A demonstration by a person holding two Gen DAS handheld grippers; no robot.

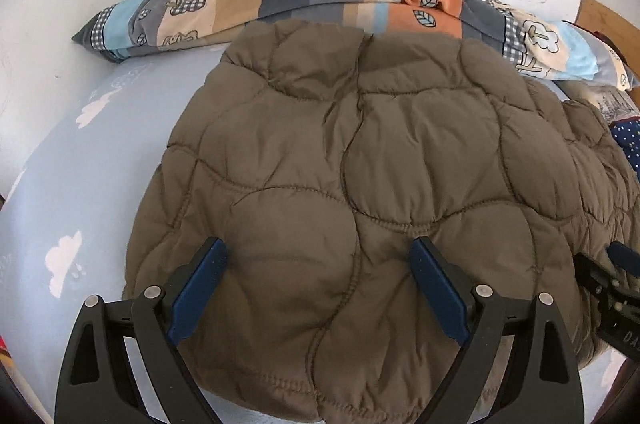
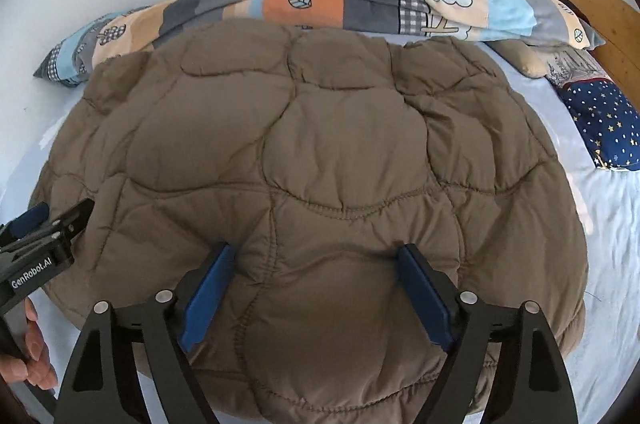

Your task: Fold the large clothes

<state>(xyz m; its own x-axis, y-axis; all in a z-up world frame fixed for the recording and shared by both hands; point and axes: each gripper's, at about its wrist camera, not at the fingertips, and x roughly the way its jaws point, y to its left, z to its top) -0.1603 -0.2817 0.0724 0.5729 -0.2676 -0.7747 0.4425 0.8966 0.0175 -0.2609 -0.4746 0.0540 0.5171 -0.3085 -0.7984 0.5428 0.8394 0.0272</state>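
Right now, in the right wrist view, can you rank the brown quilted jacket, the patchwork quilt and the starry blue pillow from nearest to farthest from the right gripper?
1. Brown quilted jacket: right under the right gripper, spread across the bed's middle.
2. Starry blue pillow: off to the right, beyond the jacket's edge.
3. Patchwork quilt: farthest, bunched along the white wall behind the jacket.

We see the jacket [image 2: 320, 152] lying on the bed sheet [image 2: 608, 224], a rolled quilt [image 2: 320, 0] behind it, a pillow [image 2: 604, 120] right.
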